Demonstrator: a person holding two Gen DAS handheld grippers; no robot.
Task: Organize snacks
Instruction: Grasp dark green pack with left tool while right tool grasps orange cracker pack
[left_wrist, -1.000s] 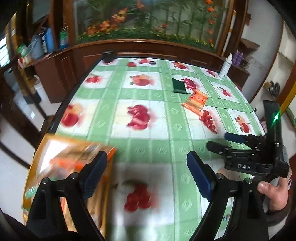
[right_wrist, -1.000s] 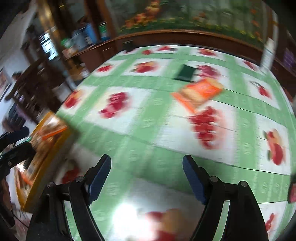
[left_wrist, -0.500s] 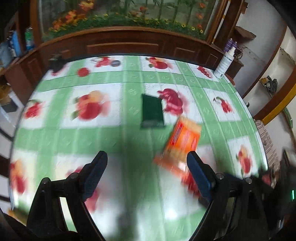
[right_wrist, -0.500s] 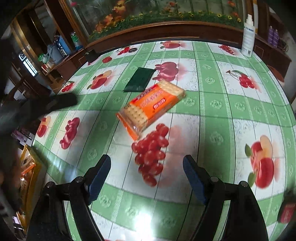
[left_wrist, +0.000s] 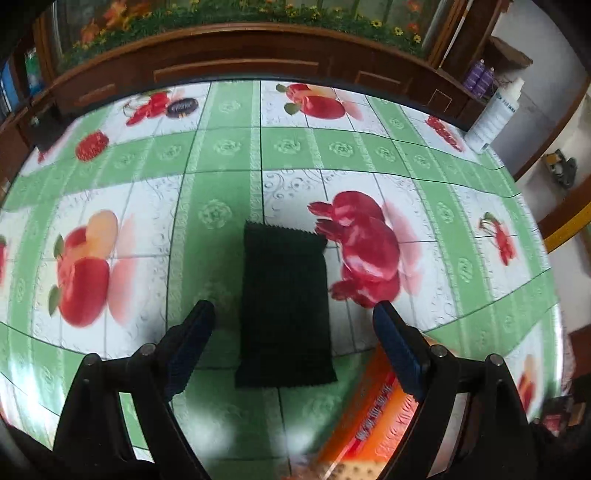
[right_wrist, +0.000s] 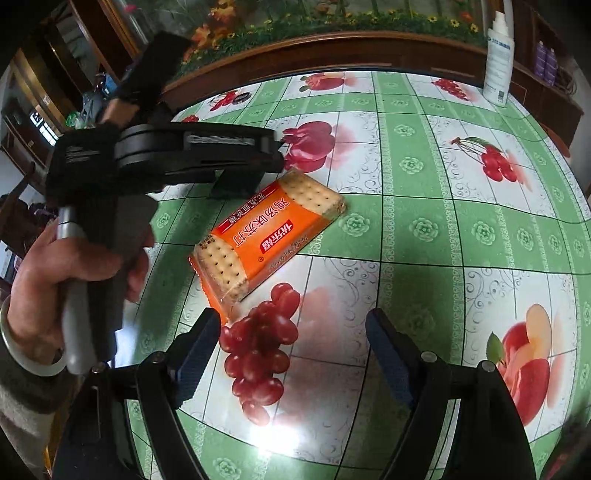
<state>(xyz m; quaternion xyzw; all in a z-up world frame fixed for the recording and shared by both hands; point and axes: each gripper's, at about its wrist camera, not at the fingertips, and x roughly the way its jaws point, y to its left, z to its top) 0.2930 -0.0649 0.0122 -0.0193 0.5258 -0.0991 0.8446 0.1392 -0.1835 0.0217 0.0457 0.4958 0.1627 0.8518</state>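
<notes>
A dark green snack packet (left_wrist: 284, 302) lies flat on the fruit-print tablecloth. My left gripper (left_wrist: 291, 325) is open, its fingers on either side of the packet's near half, just above it. An orange cracker pack (right_wrist: 266, 236) lies to its right; it also shows in the left wrist view (left_wrist: 373, 417) under the right finger. My right gripper (right_wrist: 291, 332) is open and empty, just short of the cracker pack's near end. The left gripper's body (right_wrist: 177, 155) hides most of the green packet in the right wrist view.
A white spray bottle (right_wrist: 498, 59) stands at the table's far right edge; it also shows in the left wrist view (left_wrist: 491, 118). A small dark round lid (left_wrist: 181, 107) lies at the far left. A wooden cabinet (left_wrist: 236, 55) runs behind the table.
My left gripper has swung from the orange box at the table's near left over to the green packet and now straddles it. My right gripper has moved closer to the cracker pack.
</notes>
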